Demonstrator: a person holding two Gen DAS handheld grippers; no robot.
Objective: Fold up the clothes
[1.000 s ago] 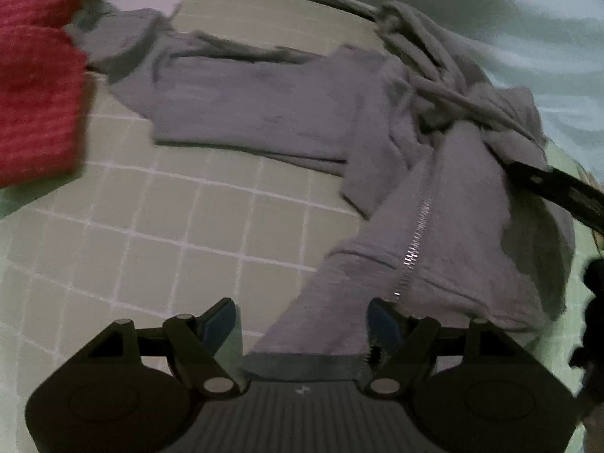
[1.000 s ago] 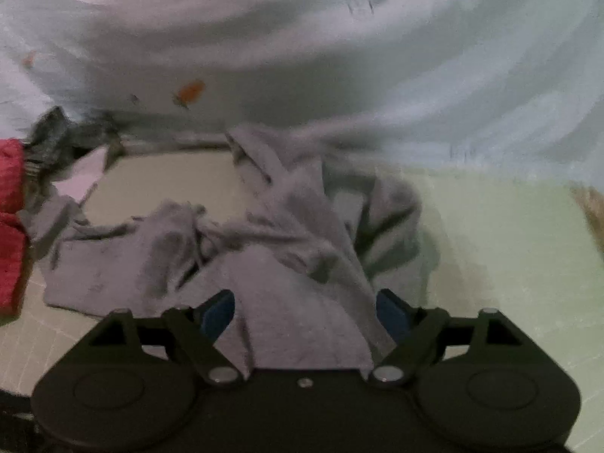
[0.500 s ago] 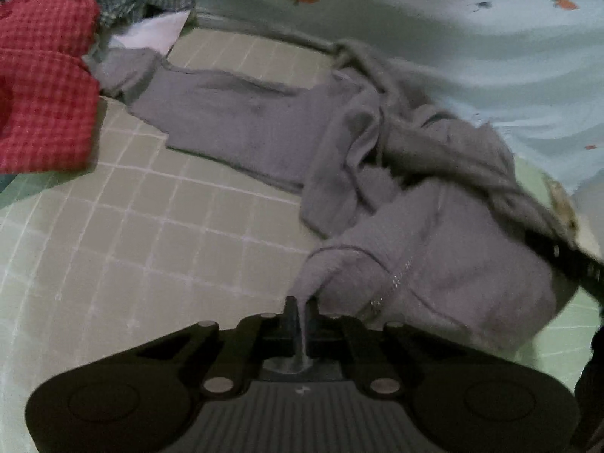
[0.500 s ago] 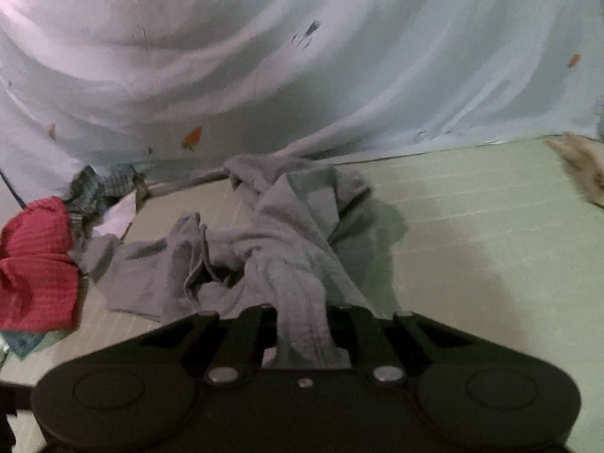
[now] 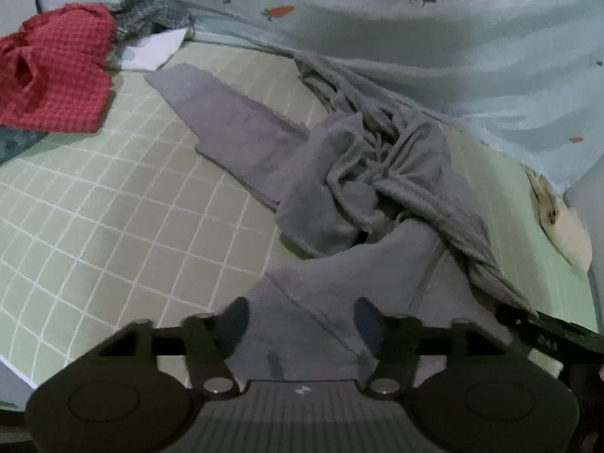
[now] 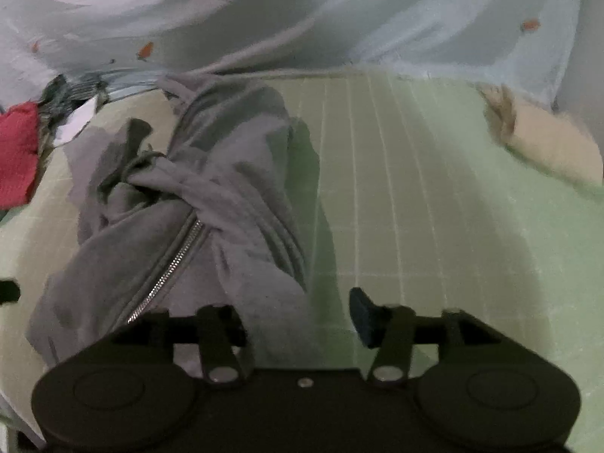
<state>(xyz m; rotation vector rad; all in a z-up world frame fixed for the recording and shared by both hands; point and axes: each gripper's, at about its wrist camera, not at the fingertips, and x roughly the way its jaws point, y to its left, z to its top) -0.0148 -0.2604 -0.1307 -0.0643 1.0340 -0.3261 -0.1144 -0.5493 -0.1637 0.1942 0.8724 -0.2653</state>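
A grey zip-up hoodie (image 5: 351,188) lies crumpled and twisted on the green checked mat (image 5: 113,219). One sleeve stretches to the far left. My left gripper (image 5: 300,324) is open, with the hoodie's near hem lying between its fingers. In the right wrist view the hoodie (image 6: 196,196) shows its silver zipper (image 6: 170,268). My right gripper (image 6: 298,313) is open at the hoodie's right edge; its left finger is partly under the cloth, its right fingertip (image 6: 360,311) is over bare mat.
A red waffle-knit garment (image 5: 53,68) and a dark checked cloth (image 5: 147,11) lie at the far left by a white paper. A pale blue carrot-print sheet (image 5: 415,37) rises behind the mat. A cream fluffy thing (image 6: 543,136) lies at the right.
Half a second ago both grippers were shut on the hoodie's hem and pulling it. Now both have opened and the hem lies let go on the mat, nearer to me.
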